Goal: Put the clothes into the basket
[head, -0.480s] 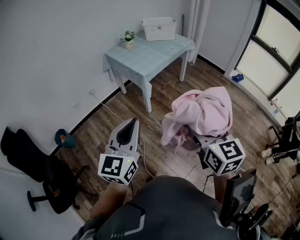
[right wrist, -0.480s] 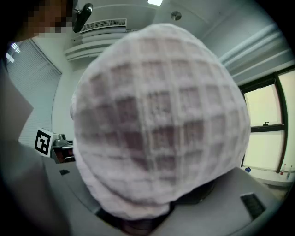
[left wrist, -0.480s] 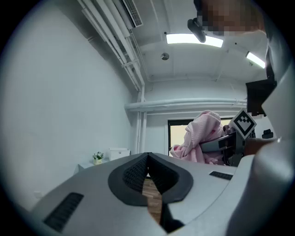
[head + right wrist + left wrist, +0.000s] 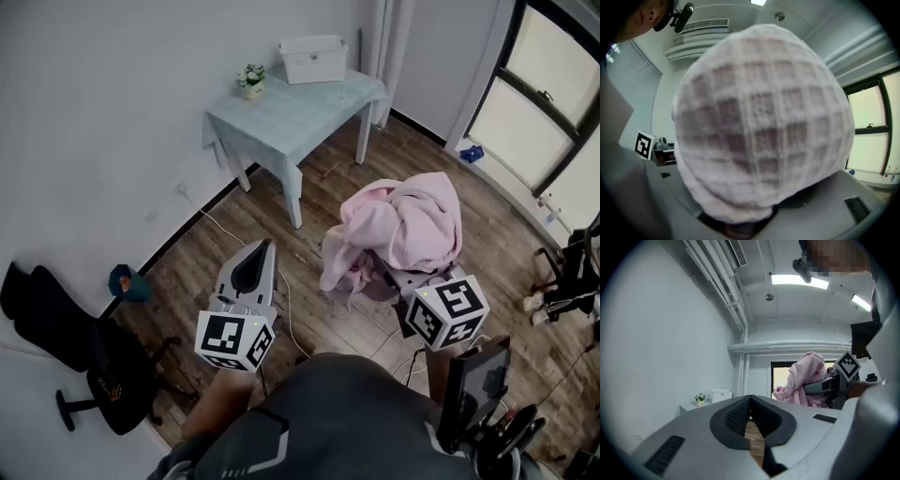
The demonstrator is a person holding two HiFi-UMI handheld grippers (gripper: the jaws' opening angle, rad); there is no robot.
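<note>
The cloth (image 4: 405, 223) is a pink, waffle-knit bundle piled on the front of the right gripper (image 4: 405, 279) and held up off the wooden floor (image 4: 281, 234). In the head view its long axis runs on a slant: the bulky end sits high and to the right, and a narrower tail hangs down to the left, pointing toward the floor between the two grippers. In the left gripper view the same bundle stands taller than it is wide, heaped over the right gripper's snout and drooping on both sides of it.

The right gripper is clamped on the cloth. In its own view the fabric fills nearly the whole picture and is wedged down between the two jaws, which stand wide around the thick wad. Only the lower parts of the jaws show beneath it.

The left gripper (image 4: 266, 246) is closed and holds nothing. In its own view the dark pads (image 4: 736, 416) meet at the tips, with only a thin sliver of floor showing lower down between them. It is held to the left of the cloth, apart from it, and its snout points toward the table (image 4: 281, 117).

The basket (image 4: 312, 58) is white and stands on the far end of that table, next to a small potted plant (image 4: 249, 80). It is well apart from the cloth and both grippers
</note>
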